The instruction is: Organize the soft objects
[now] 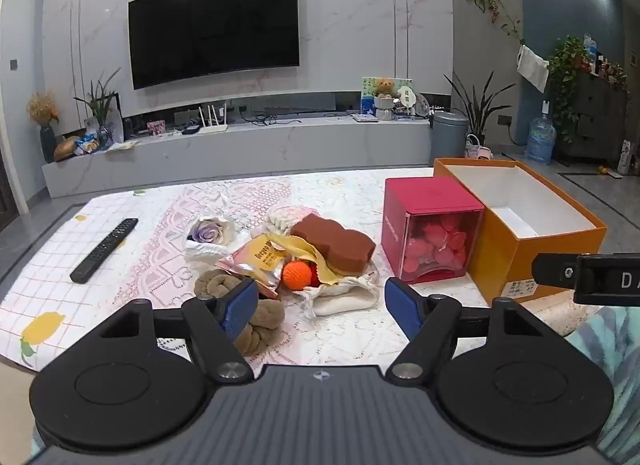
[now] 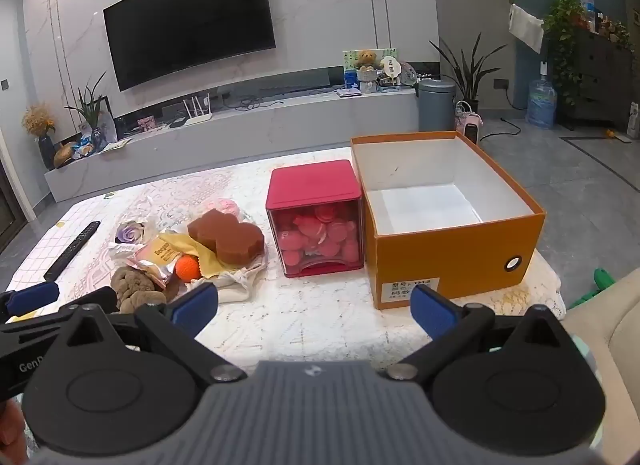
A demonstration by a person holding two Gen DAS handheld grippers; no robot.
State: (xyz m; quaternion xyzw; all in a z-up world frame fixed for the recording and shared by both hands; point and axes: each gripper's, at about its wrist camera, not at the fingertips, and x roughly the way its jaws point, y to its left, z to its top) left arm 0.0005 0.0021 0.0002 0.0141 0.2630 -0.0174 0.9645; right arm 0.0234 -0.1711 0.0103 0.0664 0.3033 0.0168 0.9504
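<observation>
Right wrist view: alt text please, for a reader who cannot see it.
An open right gripper hovers over a lace-covered table, facing an empty orange box. Left of the box stand a red cube container and a pile of soft objects.

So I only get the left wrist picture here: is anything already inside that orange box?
Observer: No. The right wrist view looks down into the orange box, and its white floor is bare.
Operator: And the right gripper, is it holding anything?
Observer: Nothing. Its jaws stand wide open above the tablecloth.
Operator: Anything on the front of the box?
Observer: A round hole near the right end.
</observation>
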